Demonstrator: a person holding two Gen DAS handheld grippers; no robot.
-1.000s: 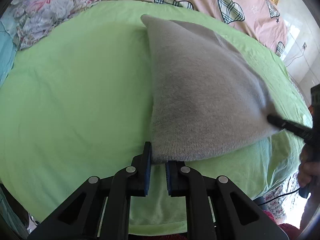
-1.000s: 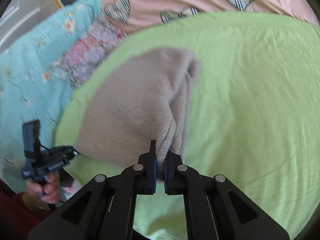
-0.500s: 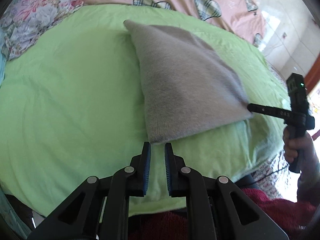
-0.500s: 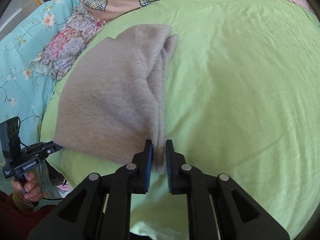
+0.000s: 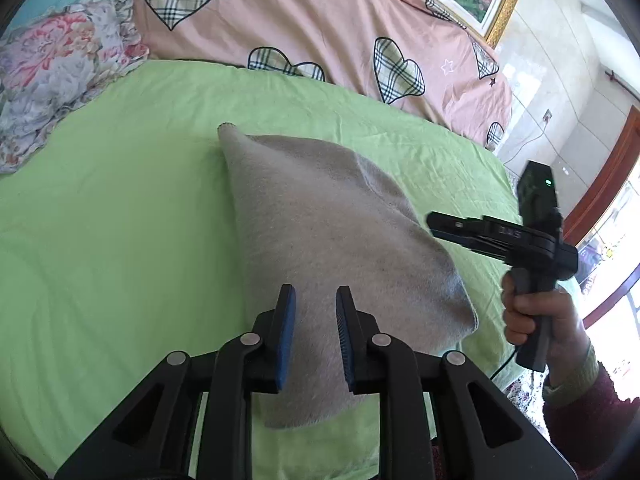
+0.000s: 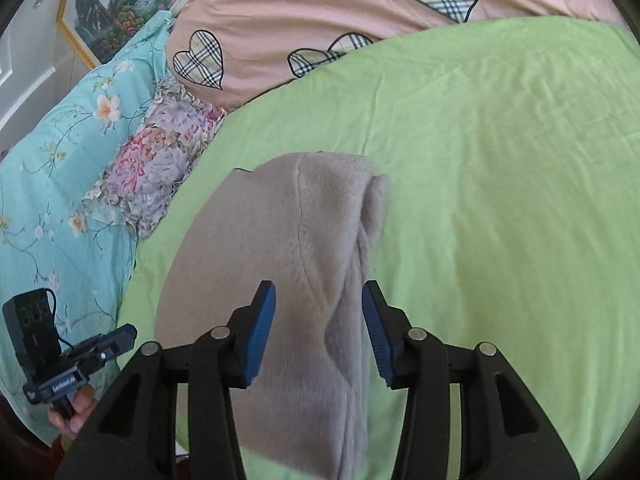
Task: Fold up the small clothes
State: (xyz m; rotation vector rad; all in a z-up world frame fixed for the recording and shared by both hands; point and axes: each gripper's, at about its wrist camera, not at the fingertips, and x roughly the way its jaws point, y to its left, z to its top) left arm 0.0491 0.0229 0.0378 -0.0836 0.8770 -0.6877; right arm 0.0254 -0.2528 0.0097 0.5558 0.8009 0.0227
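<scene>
1. Comparing with a second ago: the left gripper (image 5: 313,330) is released. It was pinching the near corner of the grey garment (image 5: 320,240); now its blue pads (image 5: 286,332) stand apart with nothing between them, poised over the cloth at lower centre of the left wrist view.
2. Same for the right gripper (image 6: 318,332): it was clenched on the bunched edge until half a second ago, and now the jaws gape wide, straddling the garment (image 6: 288,280) at lower centre of its own view without gripping it.
3. Seen from the left wrist view, the right gripper (image 5: 434,224) sits at the right edge of frame, just beside the garment's right side, apart from the cloth. The right hand (image 5: 536,320) holds its handle.
4. The left gripper (image 6: 124,338) shows at lower left of the right wrist view, off the cloth's left edge.
5. The garment lies flat mid-frame on the green sheet (image 5: 100,220), doubled over. The layered, rumpled edge (image 6: 372,216) is on its right side in the right wrist view. Both corners are down and nothing is lifted.
6. My read: this fold is placed and both tools have let go. Either another fold or a smoothing pass comes next, since that layered edge isn't neatly aligned.
7. Far, top of frame: the pink heart-print quilt (image 5: 320,20), the floral pillow (image 6: 156,172) and the framed picture (image 6: 108,8). None of these is involved.
</scene>
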